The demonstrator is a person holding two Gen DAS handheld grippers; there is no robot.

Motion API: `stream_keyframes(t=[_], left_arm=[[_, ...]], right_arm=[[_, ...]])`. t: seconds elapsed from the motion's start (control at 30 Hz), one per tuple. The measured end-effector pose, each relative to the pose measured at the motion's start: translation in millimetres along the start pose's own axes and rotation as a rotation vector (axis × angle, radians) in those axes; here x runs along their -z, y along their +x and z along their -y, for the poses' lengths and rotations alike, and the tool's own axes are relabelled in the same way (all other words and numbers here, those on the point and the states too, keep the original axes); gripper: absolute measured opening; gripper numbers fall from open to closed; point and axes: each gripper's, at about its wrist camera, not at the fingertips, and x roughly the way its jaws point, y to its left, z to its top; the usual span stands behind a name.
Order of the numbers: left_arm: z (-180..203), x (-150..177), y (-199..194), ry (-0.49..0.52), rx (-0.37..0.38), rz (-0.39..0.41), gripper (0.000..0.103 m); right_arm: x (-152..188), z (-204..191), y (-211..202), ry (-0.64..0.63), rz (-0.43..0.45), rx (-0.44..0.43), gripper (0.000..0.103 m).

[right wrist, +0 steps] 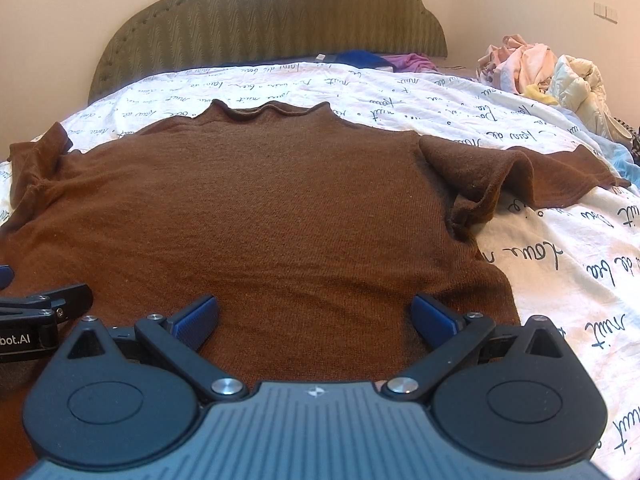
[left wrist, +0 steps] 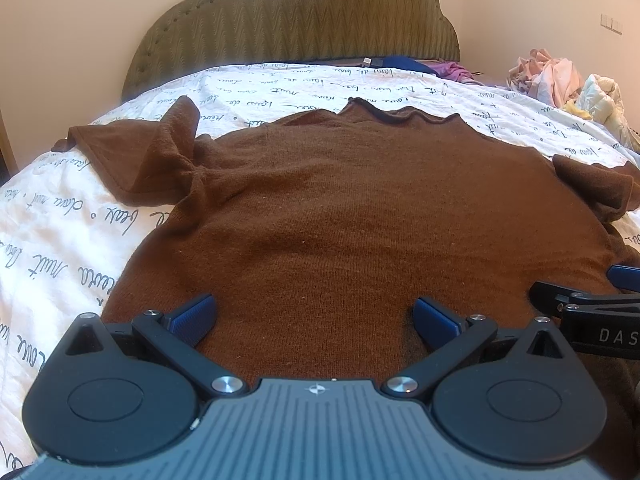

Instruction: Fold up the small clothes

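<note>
On the bed point(left wrist: 60, 240), both tools, left point(left wrist: 314, 316) and right point(right wrist: 314, 314), hover wide-spread, level over the brown sweater's point(left wrist: 340, 208) hem.

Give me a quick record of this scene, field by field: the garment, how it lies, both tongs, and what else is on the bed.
garment: brown knit top
lay: spread flat on the bedspread, collar toward the headboard
sleeves: both short, rumpled, not folded in
left tongs: open, over the hem
right tongs: open, over the hem
other: clothes pile at the far right
</note>
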Motion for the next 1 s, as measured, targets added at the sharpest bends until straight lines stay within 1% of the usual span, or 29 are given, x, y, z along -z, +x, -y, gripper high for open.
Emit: stream_keyframes(t=[1.0], left_arm=[[2.3, 0.7, -0.7, 0.003, -0.002, 0.000, 0.103]], right_arm=[[0.5, 2.2, 1.1, 0.005, 0.000, -0.003, 0.103]])
